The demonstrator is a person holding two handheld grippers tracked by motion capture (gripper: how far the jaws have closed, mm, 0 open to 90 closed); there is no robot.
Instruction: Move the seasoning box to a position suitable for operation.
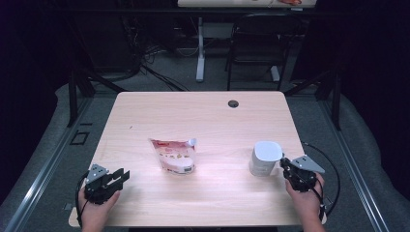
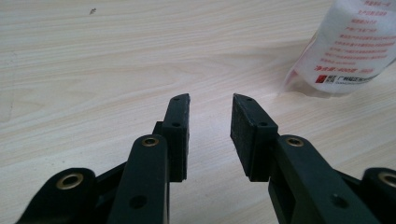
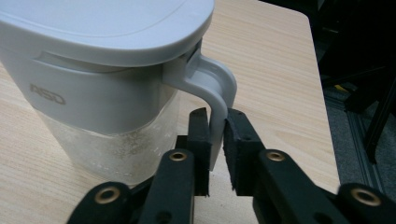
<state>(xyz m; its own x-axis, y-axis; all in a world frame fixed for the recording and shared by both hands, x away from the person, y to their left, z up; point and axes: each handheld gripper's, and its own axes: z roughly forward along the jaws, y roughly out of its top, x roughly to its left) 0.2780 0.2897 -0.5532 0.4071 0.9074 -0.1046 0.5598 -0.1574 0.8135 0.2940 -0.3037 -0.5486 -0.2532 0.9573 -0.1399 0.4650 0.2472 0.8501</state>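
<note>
My right jaws (image 3: 216,126): they sit on both sides of the thin handle (image 3: 215,88) of the jug. One pad (image 3: 200,140) is on the left of the handle and the other is on the right. They look like they press on it, but I cannot be fully sure of the touch.

My left jaws (image 2: 211,100): they are apart, with a gap between the two black pads (image 2: 179,135). Nothing is in the gap. I see bare wood under them.

The jug (image 1: 264,158): it stands upright on the right part of the counter (image 1: 193,111). It has a white lid (image 3: 107,23) on top, a grey band under the lid and a clear lower part. The handle points toward my right hand (image 1: 305,193).

The pouch (image 1: 174,154): it lies flat near the middle of the counter. It is white with pink and red print. It is well apart from the jug. In the left gripper view it shows at the top right corner, away from my left jaws.

My left hand (image 1: 96,203): it is near the front left edge of the counter, and its jaws point toward the pouch.

The counter: it is light wood, with a small round hole (image 1: 233,103) near the far edge.

The chair (image 1: 258,43): it is dark and stands behind the counter, on the floor.
</note>
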